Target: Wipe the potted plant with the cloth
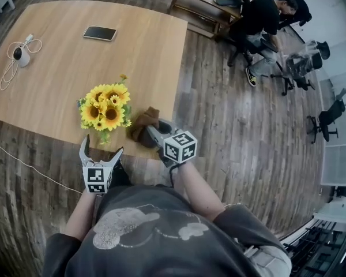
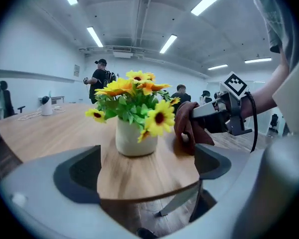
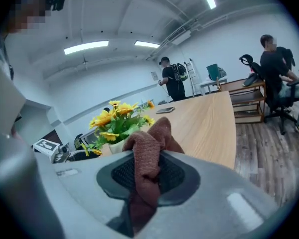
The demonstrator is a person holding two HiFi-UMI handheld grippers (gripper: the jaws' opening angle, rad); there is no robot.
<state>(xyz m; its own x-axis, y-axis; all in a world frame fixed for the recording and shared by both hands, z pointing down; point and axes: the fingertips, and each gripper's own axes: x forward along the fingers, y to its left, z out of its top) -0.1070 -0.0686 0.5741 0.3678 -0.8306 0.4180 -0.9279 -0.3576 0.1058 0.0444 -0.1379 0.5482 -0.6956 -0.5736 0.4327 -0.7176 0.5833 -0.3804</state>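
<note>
The potted plant is positioned upright near the front edge of the wooden table. The brown cloth is clamped between the jaws of the right gripper and is held just beside the plant, on its right. The jaws of the left gripper are spread wide, nothing is gripped, and the plant is seen beyond them, clear of both pads.

An open office is indicated: a large wooden table is seen at upper left, swivel chairs at the right edge, and strip lights overhead.
</note>
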